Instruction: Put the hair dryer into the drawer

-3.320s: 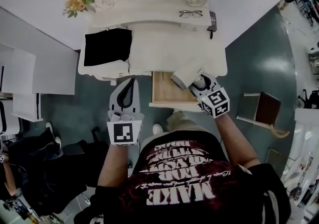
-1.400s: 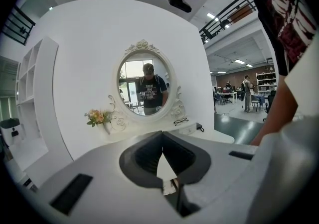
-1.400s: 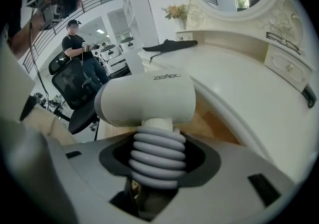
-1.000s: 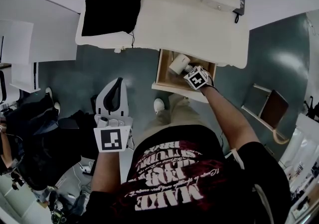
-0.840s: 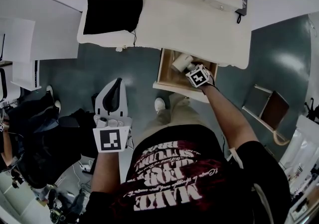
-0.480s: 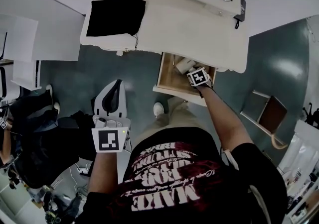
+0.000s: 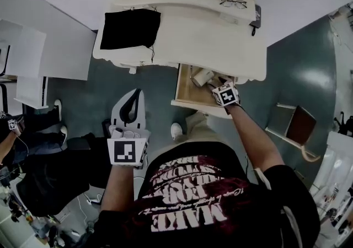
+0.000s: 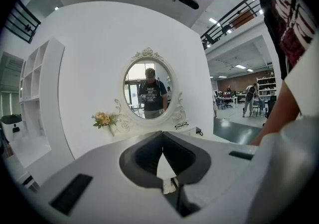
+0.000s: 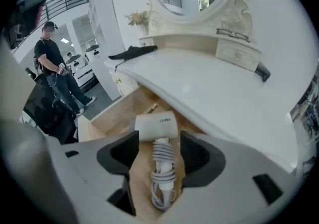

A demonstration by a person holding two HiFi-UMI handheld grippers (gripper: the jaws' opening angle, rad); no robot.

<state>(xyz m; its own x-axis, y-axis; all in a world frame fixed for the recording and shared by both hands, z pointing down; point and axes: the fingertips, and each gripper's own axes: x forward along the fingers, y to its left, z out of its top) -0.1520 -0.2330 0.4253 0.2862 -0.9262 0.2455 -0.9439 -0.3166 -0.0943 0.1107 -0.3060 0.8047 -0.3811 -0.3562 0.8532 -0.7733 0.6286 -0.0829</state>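
White, with its cord coiled round the handle, the hair dryer (image 9: pixel 156 125) is lying in the open wooden drawer (image 9: pixel 117 112). It is sitting between the jaws of the right gripper (image 9: pixel 159 144), which have just been opening wide and are not pressing on it. The coil is risking being snagged and dragged out on retreat. The table (image 7: pixel 215 37) edge is overhanging closely. The left gripper (image 8: pixel 162 143) is being held closed, empty, well apart.

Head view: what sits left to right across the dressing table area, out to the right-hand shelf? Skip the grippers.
Flat black cloth → white hair dryer → thin-rimmed glasses → small black gadget → brown book.
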